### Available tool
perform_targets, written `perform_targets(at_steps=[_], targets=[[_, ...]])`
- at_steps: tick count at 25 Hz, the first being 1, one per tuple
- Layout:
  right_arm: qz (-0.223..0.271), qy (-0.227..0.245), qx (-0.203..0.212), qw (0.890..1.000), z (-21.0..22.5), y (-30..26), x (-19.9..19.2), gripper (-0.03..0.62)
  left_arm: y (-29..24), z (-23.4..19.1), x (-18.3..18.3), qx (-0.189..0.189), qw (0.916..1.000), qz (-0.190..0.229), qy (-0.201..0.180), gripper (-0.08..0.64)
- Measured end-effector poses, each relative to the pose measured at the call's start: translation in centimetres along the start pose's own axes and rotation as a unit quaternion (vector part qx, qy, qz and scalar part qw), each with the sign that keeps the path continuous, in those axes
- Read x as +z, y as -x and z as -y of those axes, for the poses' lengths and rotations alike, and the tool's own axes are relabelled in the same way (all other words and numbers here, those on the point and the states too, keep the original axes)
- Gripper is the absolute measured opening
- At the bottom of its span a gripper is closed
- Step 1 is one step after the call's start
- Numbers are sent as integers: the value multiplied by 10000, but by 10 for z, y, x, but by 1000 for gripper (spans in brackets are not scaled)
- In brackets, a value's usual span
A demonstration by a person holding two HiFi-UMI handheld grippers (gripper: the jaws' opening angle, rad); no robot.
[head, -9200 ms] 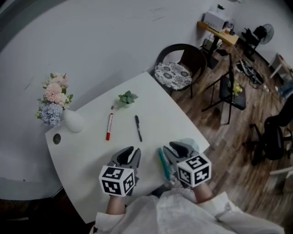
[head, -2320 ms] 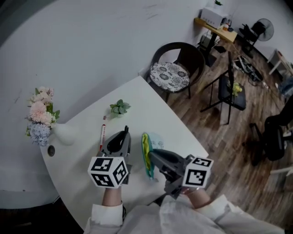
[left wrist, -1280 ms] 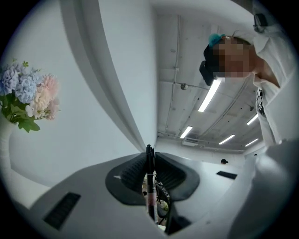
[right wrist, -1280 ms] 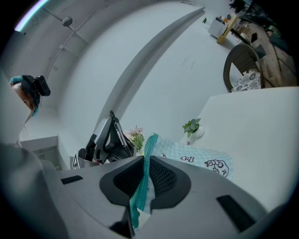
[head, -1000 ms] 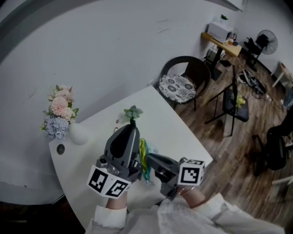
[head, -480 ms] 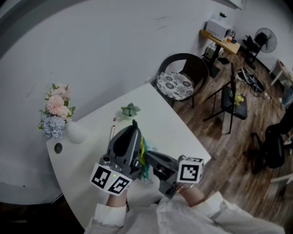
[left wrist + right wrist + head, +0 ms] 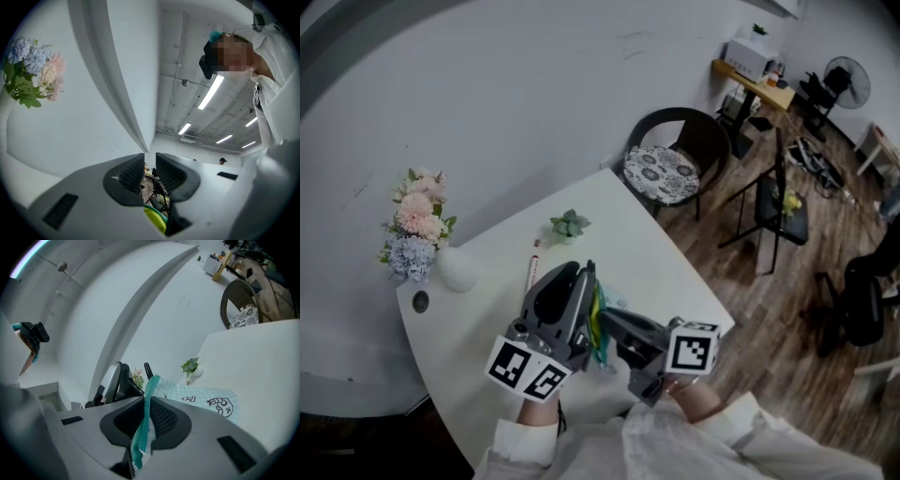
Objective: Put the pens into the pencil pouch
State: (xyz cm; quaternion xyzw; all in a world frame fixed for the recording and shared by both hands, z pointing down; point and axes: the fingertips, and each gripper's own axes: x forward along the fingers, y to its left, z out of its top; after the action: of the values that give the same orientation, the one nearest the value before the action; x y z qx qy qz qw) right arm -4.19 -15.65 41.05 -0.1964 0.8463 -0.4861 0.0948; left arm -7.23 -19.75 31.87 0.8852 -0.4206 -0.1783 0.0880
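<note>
Our right gripper [image 7: 147,404] pinches the pouch [image 7: 206,397] by its edge in its jaws, our left gripper [image 7: 150,161] holds the black pen [image 7: 148,370] in narrow jaws just beside the pouch, and the red pen [image 7: 532,269] lies on the table [image 7: 656,253] beyond, so we judge neither pen is in yet.

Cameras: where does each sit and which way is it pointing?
Head view: on the person's head, looking steeply down at the table; shows sleeves, left gripper and right gripper.
Left gripper view: on the left gripper, tilted up at wall, ceiling lights and flowers; shows its jaws and the person's shirt.
Right gripper view: on the right gripper, looking across the table; shows its jaws shut on the pouch.
Shared: head and right gripper views both show pouch and left gripper.
</note>
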Motion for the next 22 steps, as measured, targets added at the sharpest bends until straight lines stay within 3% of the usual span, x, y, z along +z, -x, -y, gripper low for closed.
perform_targets(at_steps=[8,12,14,22], targets=[[-200,405,-158,9989,2,3,-8,38,5,-11,-10,208,9987,-410,-234,60],[-240,650,-16,9976,-5,3,-9,38,10,-17,-12,291,9975,-568,-299,61],[-306,722,4,9969,-6,2,-12,38,11,-20,-11,339,9968,-638,-355,97],[-339,685,8,9971,-8,3,-16,38,6,-15,-28,4,9908,-1297,-380,123]])
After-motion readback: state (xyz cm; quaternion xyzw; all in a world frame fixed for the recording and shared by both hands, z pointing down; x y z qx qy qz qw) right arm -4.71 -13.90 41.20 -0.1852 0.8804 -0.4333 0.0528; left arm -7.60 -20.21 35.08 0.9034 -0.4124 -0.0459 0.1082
